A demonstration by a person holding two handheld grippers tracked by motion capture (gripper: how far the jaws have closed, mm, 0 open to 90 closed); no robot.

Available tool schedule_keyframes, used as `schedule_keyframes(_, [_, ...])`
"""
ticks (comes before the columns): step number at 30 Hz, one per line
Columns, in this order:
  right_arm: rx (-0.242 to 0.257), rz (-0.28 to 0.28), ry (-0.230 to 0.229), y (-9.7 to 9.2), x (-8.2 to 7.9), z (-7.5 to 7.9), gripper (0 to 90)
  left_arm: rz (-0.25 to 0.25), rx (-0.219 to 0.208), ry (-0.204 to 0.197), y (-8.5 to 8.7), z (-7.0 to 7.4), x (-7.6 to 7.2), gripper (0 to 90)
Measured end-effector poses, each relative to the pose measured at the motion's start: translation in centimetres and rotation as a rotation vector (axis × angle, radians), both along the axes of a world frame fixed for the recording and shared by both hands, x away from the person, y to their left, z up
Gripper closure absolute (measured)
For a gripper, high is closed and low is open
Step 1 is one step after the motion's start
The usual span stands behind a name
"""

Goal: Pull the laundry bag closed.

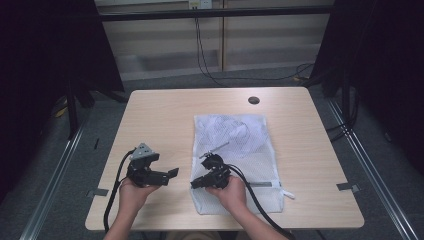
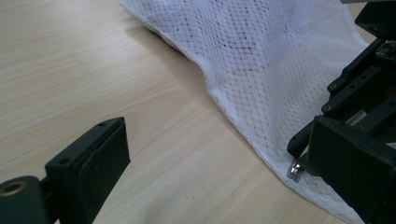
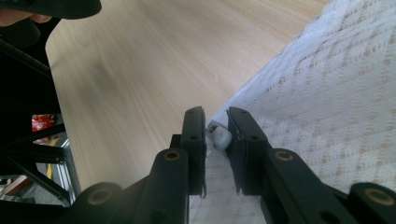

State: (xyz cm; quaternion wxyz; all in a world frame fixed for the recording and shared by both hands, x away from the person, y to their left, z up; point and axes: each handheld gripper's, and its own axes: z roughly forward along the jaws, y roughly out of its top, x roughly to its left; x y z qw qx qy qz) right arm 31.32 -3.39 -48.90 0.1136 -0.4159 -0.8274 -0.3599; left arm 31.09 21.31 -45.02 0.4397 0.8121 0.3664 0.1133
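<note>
Soft overhead light brightens the table (image 1: 165,120), surroundings fall dark, and the near jaws blur.

A: What is seen of the left gripper (image 1: 173,173) at the lower left of the high view?

B: A black body is seen, topped by a grey three-cornered plate, with a thick black cable trailed toward the bottom edge. In its own view, flat black pads (image 2: 100,161) are mounted on angular arms, and a brass-coloured screw is set at the bottom left corner.

A: And the right gripper (image 1: 195,183)?

B: The same black build is shown at lower centre, with a black cable. In its own view, brass-ringed screws are set along both arms. Bare forearms are seen; no sleeves are worn.
</note>
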Motion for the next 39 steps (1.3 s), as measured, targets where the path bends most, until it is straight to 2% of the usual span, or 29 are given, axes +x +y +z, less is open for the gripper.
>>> schedule_keyframes(9, [0.010,-0.024,0.020,0.0,0.2,-0.2,78.3,0.004,0.003,-0.002,0.0,0.0,0.0,5.5])
schedule_keyframes(11, [-0.001,-0.018,0.015,0.1,0.2,-0.3,78.4,0.001,0.005,-0.001,-0.1,0.0,0.0,5.6])
schedule_keyframes(14, [-0.004,-0.029,0.031,0.1,0.3,-0.3,80.0,-0.003,0.007,-0.001,-0.1,0.0,0.0,5.6])
schedule_keyframes(15, [-0.003,-0.033,0.027,0.1,0.3,-0.3,82.5,-0.006,0.007,-0.001,-0.1,0.0,0.1,5.6])
schedule_keyframes(23, [-0.009,-0.029,0.017,0.1,0.3,-0.1,85.3,-0.010,0.007,0.003,-0.2,0.0,-0.1,5.6])
schedule_keyframes(29, [0.015,-0.031,0.014,-0.5,0.3,0.6,86.5,-0.026,-0.004,0.001,-0.5,0.0,-0.2,6.1])
schedule_keyframes(36, [0.028,-0.036,-0.014,-1.0,0.2,1.3,86.7,-0.069,-0.028,0.034,-1.3,-0.1,-0.5,6.1])
schedule_keyframes(39, [0.032,-0.038,-0.011,-1.3,0.2,1.6,86.7,-0.086,-0.027,0.045,-1.7,-0.1,-0.5,6.1])
